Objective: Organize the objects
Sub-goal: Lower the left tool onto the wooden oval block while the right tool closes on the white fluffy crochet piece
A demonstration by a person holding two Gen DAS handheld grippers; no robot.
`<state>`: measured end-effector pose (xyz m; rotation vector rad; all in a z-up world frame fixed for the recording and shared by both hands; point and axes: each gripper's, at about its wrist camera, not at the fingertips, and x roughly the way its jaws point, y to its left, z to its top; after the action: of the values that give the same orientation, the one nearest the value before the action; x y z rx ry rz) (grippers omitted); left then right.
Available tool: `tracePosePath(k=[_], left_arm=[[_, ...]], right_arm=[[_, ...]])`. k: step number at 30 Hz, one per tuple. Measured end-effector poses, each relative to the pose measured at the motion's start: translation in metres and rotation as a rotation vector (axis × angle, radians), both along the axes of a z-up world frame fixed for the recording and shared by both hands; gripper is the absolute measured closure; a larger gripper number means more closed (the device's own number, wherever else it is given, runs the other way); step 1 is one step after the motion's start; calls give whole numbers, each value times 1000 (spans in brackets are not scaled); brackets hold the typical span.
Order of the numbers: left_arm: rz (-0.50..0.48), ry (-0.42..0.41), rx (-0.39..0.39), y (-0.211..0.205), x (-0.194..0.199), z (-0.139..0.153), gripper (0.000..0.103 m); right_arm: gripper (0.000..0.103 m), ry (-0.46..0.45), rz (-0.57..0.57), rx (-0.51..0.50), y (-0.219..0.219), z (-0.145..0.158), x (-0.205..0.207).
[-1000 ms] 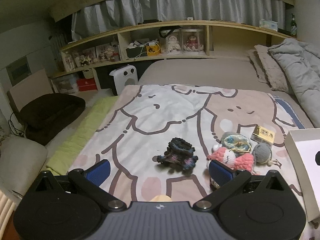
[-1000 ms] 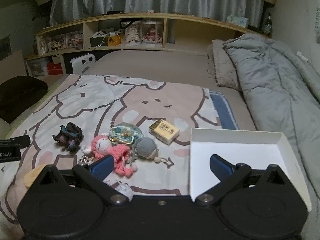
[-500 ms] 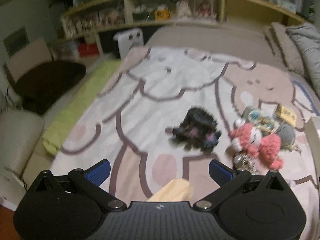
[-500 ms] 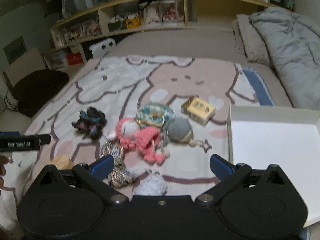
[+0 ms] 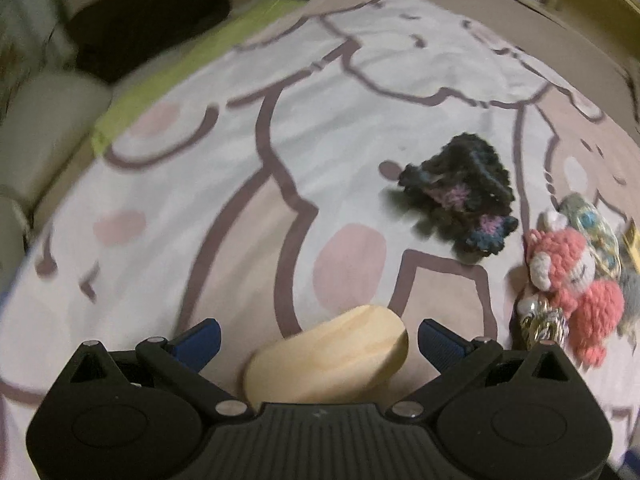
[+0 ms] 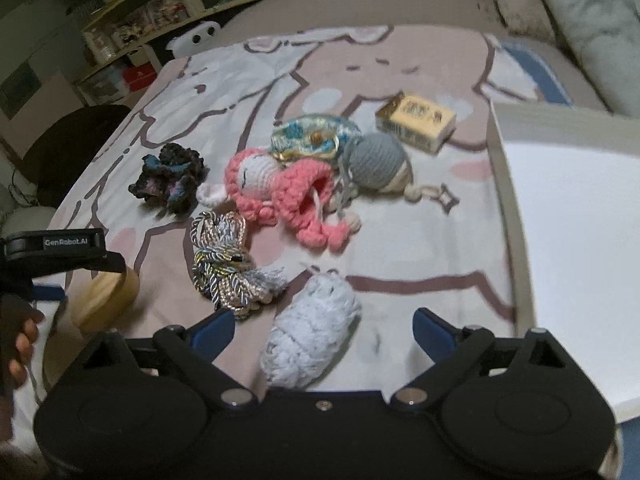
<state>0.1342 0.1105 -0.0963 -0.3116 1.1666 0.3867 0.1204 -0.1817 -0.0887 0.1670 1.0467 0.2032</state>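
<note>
Risk of a skewed pinch: right gripper (image 6: 322,330) closing, pads not yet touching the white yarn bundle (image 6: 310,330) between them; left gripper (image 5: 318,340) spread around the wooden piece (image 5: 328,360), likely to slip.

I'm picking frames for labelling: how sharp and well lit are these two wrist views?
Left wrist: dim, warm light, motion blur on the dark crochet piece and the room's edge, strong fisheye bending. Right wrist: brighter; white box nearly blown out, white yarn ball and far shelves soft.
</note>
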Motion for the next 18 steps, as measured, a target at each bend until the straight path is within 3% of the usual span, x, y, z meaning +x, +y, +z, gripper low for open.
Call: tracePosePath(k=[7,13,18], left_arm=[[174,22,-80,4,-3,-11,0],[350,5,-197,17,-15,-13,0],[401,2,-238,22,-20,-15,3]], right_arm=[[21,108,-51,106,2,-19,9],[23,162,-67,187,8,-27,12],[31,166,-75,171,9,-30,15]])
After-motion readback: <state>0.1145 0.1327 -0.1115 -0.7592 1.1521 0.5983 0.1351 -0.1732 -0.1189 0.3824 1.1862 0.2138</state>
